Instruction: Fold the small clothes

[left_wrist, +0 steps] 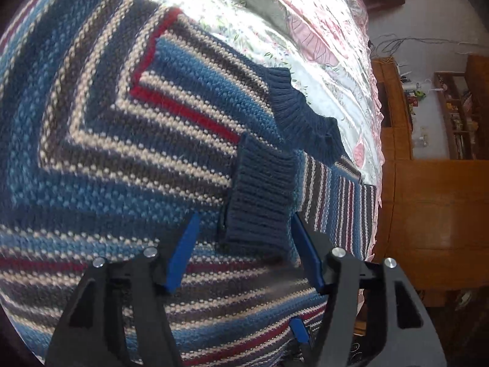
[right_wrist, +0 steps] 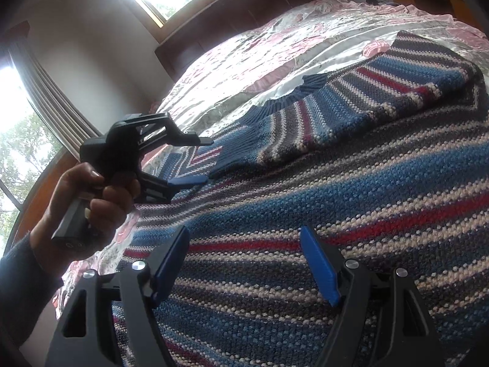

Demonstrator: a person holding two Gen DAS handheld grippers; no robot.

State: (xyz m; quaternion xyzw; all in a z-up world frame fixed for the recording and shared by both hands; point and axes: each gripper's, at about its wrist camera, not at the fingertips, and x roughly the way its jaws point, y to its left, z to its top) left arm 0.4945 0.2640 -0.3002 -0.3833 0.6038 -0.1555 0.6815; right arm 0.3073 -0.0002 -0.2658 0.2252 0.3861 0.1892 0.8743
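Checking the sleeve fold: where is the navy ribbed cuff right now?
In the left wrist view the navy ribbed cuff lies low and centre on the striped sweater, just ahead of the open left gripper.

- The sweater [right_wrist: 336, 202] lies spread on the bed [right_wrist: 244, 61], covering its near part.
- Both sleeves are folded in over the body; one cuff [left_wrist: 259, 195] rests on the chest, the other cuff [left_wrist: 302, 116] lies behind it, reaching onto the bedspread.
- The left gripper [left_wrist: 244, 244] hangs over the sweater, the near cuff between its spread fingers.
- The right gripper [right_wrist: 244, 263] hangs above the sweater's body, fingers apart, nothing between them.
- In the right wrist view the left gripper [right_wrist: 201, 160] is left of the sweater, held by a hand [right_wrist: 91, 202].
- Windows stand behind the bed's left side.
- A cabinet [left_wrist: 428, 208] stands beyond the bed's far edge.
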